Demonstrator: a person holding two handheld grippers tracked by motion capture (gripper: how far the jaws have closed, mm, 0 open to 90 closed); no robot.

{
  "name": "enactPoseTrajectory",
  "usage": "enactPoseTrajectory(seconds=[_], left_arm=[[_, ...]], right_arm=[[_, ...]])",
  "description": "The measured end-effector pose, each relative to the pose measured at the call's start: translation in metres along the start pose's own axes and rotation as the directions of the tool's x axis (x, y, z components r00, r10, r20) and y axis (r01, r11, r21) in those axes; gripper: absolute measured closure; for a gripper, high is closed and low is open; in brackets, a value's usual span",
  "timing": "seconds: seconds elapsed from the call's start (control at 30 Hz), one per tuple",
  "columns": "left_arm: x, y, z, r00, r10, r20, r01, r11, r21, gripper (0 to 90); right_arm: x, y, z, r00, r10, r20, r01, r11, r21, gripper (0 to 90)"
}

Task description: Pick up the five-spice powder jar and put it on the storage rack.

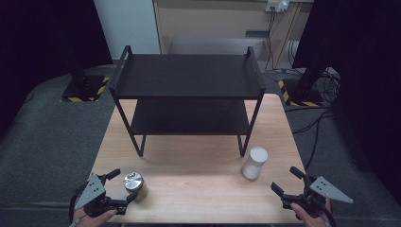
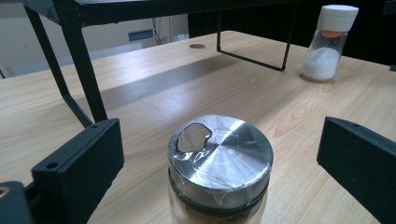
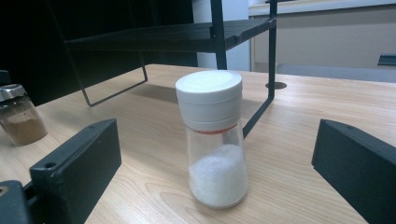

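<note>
1. The spice jar (image 1: 134, 185) stands upright near the table's (image 1: 198, 189) front-left corner; the salt shaker (image 1: 254, 162) stands upright front-right, at about 5 o'clock from the rack's (image 1: 189, 75) right front leg.
2. The left gripper (image 1: 124, 189) has wide jaws, with the jar between them but untouched (its steel lid sits low and central in the left gripper view).
3. The right gripper (image 1: 287, 180) is also wide and holds nothing; the shaker lies at about 10 o'clock from it, near but apart.
4. Both containers' long axes are vertical, so a level, sideways grip suits each.
5. Judged from this, the left hand is nearer its target; closing would take the jar, while the right must first advance.
</note>
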State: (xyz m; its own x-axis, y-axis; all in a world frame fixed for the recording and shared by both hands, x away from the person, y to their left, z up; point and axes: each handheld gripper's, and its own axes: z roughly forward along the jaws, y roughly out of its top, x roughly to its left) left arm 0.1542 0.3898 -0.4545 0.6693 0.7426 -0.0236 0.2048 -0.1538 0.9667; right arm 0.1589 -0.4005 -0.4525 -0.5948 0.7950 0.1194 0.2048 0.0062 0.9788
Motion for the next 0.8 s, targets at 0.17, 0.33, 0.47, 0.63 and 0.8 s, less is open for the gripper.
enactPoseTrajectory(seconds=[0.17,0.33,0.47,0.63,0.8], left_arm=[[-0.0012,0.0000,0.0001,1.0000,0.003,0.001,-0.003,1.0000,-0.005,0.0],[-0.0018,0.0003,0.0000,0.9999,0.010,-0.003,-0.010,0.9999,-0.003,0.0],[-0.0014,0.0001,0.0010,0.9999,0.012,-0.004,-0.012,0.9999,0.012,0.0],[-0.0018,-0.0005,0.0016,0.9998,0.015,-0.009,-0.015,0.9998,0.016,0.0],[-0.0026,-0.0015,0.0038,0.9997,0.021,-0.013,-0.021,0.9995,0.025,0.0]], right_arm=[[0.0004,-0.0002,0.0006,1.0000,-0.001,0.000,0.001,1.000,0.006,1.9],[0.0002,-0.0013,0.0016,1.0000,0.002,0.001,-0.002,1.000,0.011,1.9],[-0.0003,-0.0025,0.0016,1.0000,0.003,0.009,-0.003,1.000,0.013,1.8],[-0.0009,-0.0030,0.0013,1.0000,0.004,0.008,-0.004,1.000,0.014,1.8],[0.0004,-0.0025,0.0019,1.0000,0.002,0.009,-0.002,1.000,0.020,1.6]])
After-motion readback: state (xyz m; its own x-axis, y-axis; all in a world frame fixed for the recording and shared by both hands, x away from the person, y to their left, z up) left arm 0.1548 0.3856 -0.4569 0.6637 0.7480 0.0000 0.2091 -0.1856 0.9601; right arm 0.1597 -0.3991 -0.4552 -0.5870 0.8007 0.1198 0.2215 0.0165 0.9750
